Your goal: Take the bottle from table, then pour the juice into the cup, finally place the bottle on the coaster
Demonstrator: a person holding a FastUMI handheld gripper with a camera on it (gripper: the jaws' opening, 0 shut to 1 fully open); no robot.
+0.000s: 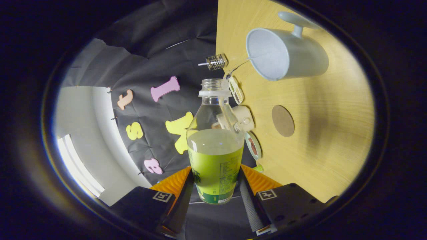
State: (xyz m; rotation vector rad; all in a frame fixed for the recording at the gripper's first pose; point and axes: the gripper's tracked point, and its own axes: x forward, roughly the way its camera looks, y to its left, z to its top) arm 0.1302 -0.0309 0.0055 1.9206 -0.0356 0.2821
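My gripper (pixel 216 186) is shut on a clear plastic bottle (pixel 215 146) with a green label, both fingers pressing on its lower body. The bottle has no cap and holds pale juice up to about half its height. The view is rolled sideways, so the wooden table (pixel 320 140) stands like a wall beside the bottle. A pale grey cup (pixel 287 55) with a handle rests on that table, beyond the bottle's open mouth and off to the table side, its opening facing me. A round brown coaster (pixel 283 120) lies on the table between the cup and my fingers.
Along the table's edge next to the bottle sit a small metal mesh piece (pixel 216 62), a white block-shaped item (pixel 244 118) and a round teal-rimmed item (pixel 253 145). A white wall (pixel 86 133) lies on the other side.
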